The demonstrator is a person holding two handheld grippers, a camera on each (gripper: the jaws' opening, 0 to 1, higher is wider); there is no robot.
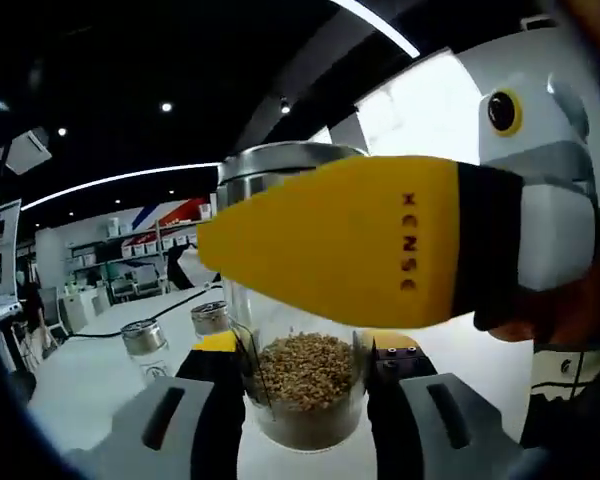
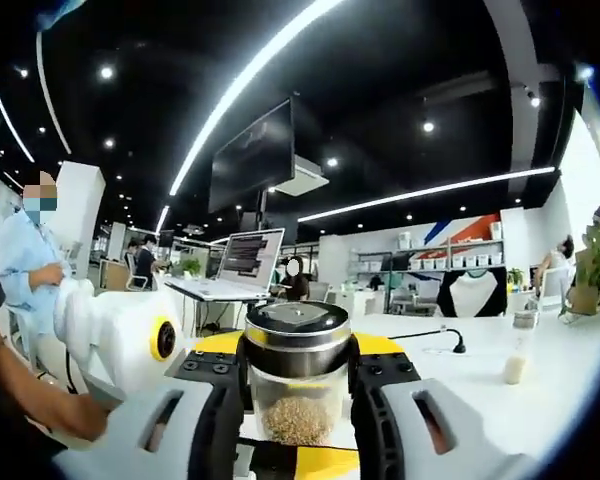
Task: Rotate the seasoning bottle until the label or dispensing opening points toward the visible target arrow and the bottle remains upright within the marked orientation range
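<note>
Seasoning bottle (image 1: pixel 305 385), clear, half-full of grains, upright on white table (image 1: pixel 80 380): left gripper (image 1: pixel 305 400) clamps body as anchor; right gripper (image 2: pixel 298 375) clenched at steel cap (image 2: pixel 297 325), probably for turning. No arrow visible.

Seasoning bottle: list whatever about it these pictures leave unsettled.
- Left gripper view: the right gripper's yellow finger crosses the seasoning bottle, hiding its middle and most of the cap.
- Right gripper view: the fingers flank the bottle; its base is cut off by them.
- No label, dispensing opening or target arrow can be made out, so its orientation cannot be judged.
</note>
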